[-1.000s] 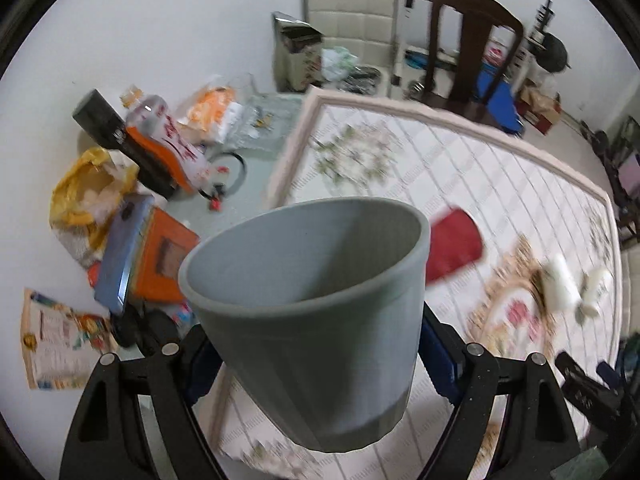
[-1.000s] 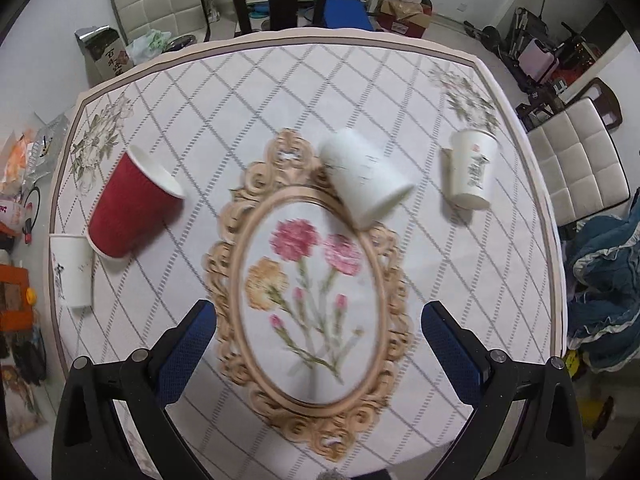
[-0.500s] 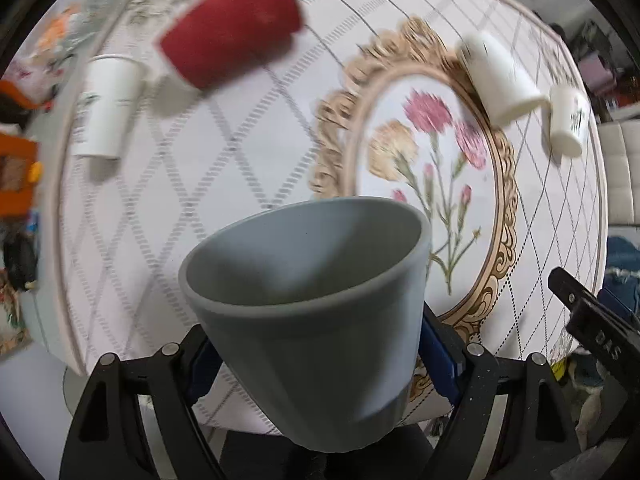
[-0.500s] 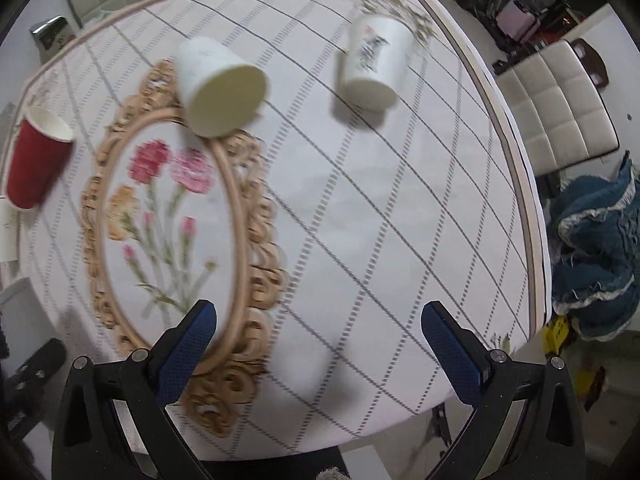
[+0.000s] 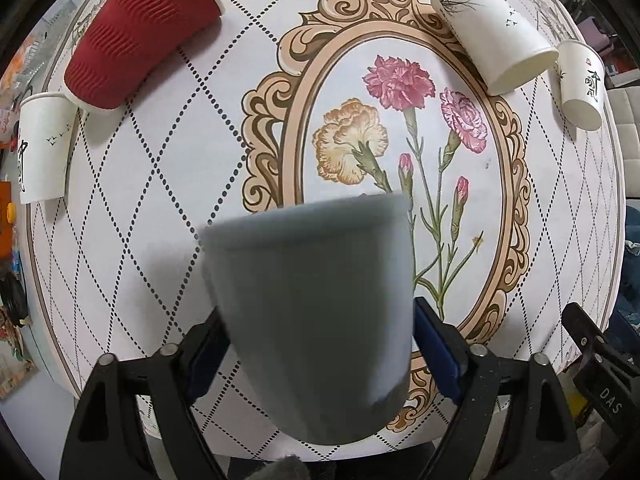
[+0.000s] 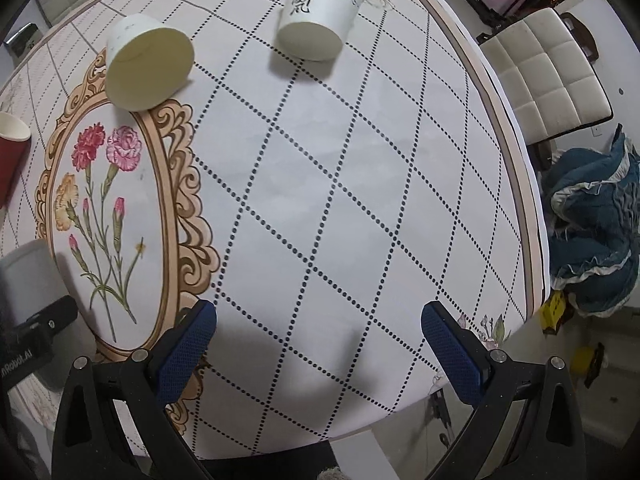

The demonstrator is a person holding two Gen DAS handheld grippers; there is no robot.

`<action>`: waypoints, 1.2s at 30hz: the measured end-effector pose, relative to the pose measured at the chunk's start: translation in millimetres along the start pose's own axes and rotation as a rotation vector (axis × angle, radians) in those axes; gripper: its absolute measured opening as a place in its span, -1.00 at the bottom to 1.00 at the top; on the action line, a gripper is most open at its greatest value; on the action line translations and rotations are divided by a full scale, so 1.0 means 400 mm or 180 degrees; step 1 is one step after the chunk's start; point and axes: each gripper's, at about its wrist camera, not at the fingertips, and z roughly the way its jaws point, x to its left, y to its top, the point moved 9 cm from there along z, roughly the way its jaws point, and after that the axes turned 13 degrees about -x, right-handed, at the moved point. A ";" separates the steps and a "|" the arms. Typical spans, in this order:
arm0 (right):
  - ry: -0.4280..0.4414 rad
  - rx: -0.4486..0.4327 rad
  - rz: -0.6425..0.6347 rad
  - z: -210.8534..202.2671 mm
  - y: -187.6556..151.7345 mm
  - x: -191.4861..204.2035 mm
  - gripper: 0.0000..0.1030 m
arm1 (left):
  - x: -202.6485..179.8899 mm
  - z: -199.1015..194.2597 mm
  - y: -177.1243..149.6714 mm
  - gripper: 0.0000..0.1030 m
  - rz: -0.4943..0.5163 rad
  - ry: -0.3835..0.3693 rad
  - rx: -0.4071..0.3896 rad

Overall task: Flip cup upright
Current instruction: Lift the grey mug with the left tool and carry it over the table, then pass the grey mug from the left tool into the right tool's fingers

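My left gripper (image 5: 316, 344) is shut on a grey cup (image 5: 316, 300), its blue pads against both sides; the cup is blurred and points toward the table near its front edge. The same grey cup (image 6: 28, 280) shows at the left edge of the right wrist view, with the left gripper's black body beside it. My right gripper (image 6: 318, 336) is open and empty above the tablecloth's front right part.
A red ribbed cup (image 5: 136, 32) and a white cup (image 5: 492, 28) lie on their sides. One white printed cup (image 5: 42, 148) is at the left edge, another (image 6: 320, 8) at the far right. A padded chair (image 6: 548, 76) and blue cloth (image 6: 592, 232) are beside the table (image 6: 360, 184).
The left gripper has tipped down and moved closer to the table with the grey cup, whose opening no longer shows. The right gripper has swung to the right and lower over the table.
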 end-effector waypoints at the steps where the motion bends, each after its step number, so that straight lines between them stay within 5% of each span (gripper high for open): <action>1: 0.0002 0.0004 0.0003 0.004 0.000 -0.006 1.00 | 0.004 -0.001 0.000 0.89 -0.0001 -0.0024 0.0009; 15: 0.0121 -0.0025 0.0011 -0.007 0.014 0.028 1.00 | 0.067 -0.122 0.011 0.89 -0.0297 -0.0103 -0.0192; 21: 0.0239 -0.0046 0.0010 -0.022 0.021 0.042 1.00 | 0.160 -0.260 0.042 0.89 -0.0389 0.0291 -0.0638; 25: 0.0321 -0.0060 -0.0049 -0.042 0.024 0.078 1.00 | 0.249 -0.267 0.054 0.89 -0.0438 0.0621 -0.0832; 29: 0.0390 -0.0081 -0.0153 -0.058 0.030 0.126 1.00 | 0.350 -0.252 0.018 0.89 -0.0588 0.0876 -0.0803; 36: 0.0523 -0.0123 -0.0391 -0.101 0.029 0.234 1.00 | 0.457 -0.197 -0.059 0.89 -0.0787 0.0991 -0.0659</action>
